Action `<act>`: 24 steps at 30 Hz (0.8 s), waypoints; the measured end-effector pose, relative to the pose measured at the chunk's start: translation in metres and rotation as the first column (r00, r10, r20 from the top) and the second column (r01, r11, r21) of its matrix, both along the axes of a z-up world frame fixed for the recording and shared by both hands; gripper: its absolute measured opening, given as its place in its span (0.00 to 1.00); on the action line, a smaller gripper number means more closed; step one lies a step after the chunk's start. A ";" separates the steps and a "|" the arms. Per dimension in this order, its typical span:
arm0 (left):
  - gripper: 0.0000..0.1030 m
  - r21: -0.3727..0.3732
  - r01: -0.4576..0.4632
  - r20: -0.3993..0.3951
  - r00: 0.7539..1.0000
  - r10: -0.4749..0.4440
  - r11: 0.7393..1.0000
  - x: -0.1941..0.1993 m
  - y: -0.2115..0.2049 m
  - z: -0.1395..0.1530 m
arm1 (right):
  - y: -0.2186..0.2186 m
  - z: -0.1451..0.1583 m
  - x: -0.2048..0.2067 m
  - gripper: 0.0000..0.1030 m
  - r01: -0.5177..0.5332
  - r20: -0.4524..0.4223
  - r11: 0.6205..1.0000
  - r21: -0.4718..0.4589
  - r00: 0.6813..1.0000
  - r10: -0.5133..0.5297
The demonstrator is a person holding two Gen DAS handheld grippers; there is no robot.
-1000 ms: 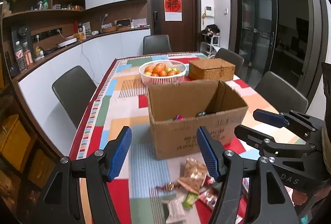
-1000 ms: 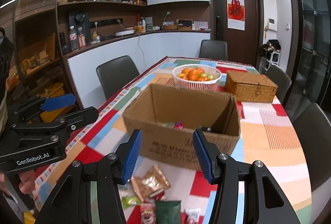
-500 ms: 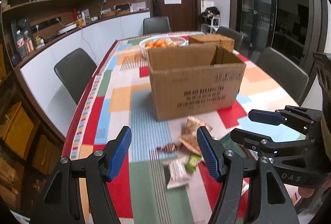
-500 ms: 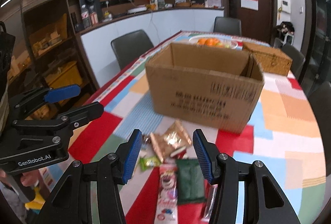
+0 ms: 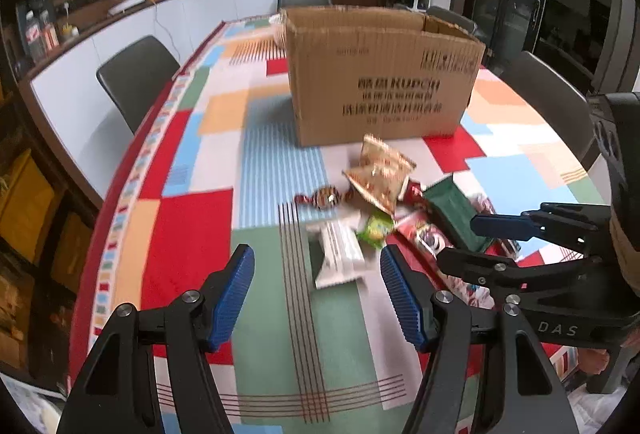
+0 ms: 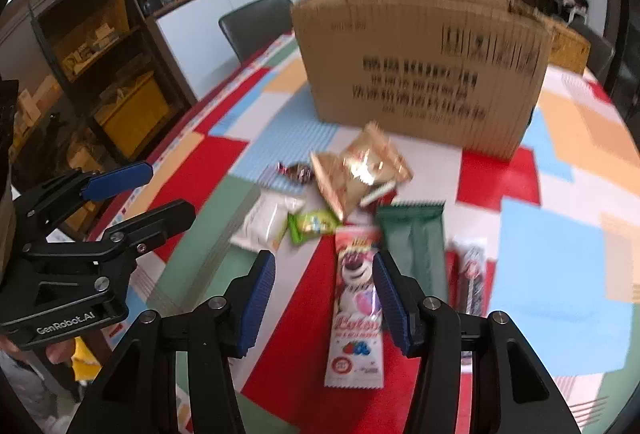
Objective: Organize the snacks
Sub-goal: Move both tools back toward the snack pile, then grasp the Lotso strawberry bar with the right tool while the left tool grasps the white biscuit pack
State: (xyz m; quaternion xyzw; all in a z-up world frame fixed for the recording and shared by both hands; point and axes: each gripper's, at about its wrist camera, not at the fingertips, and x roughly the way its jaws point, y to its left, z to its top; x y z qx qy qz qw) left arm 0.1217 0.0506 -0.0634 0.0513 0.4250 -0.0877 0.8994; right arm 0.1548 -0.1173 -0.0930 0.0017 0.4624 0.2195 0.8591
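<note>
Both hand-held grippers point(image 5: 316, 292) point(image 6: 324, 296) lower now, nearer the snacks point(image 6: 356, 290).

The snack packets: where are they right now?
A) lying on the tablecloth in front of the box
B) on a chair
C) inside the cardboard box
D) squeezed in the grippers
A: the snack packets lie loose on the colourful tablecloth in front of the cardboard box, and both the left gripper and the right gripper are open with nothing pinched between their pads.
</note>
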 end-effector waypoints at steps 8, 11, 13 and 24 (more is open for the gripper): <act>0.62 -0.016 0.016 -0.053 0.998 -0.017 1.000 0.011 0.000 -0.021 | 0.001 -0.026 0.012 0.45 0.006 -0.064 1.000 -0.012 0.998 -0.007; 0.62 -0.022 0.023 -0.066 0.998 -0.025 0.999 0.017 0.000 -0.027 | 0.002 -0.034 0.016 0.43 0.003 -0.093 1.000 -0.016 0.996 -0.005; 0.62 -0.032 0.029 -0.073 0.997 -0.032 0.999 0.021 0.000 -0.030 | 0.003 -0.038 0.019 0.43 0.005 -0.097 1.000 -0.030 0.995 -0.007; 0.58 -0.098 0.041 -0.150 0.987 -0.056 0.994 0.053 -0.008 -0.055 | 0.003 -0.051 0.031 0.43 0.022 -0.107 0.997 -0.068 0.994 -0.029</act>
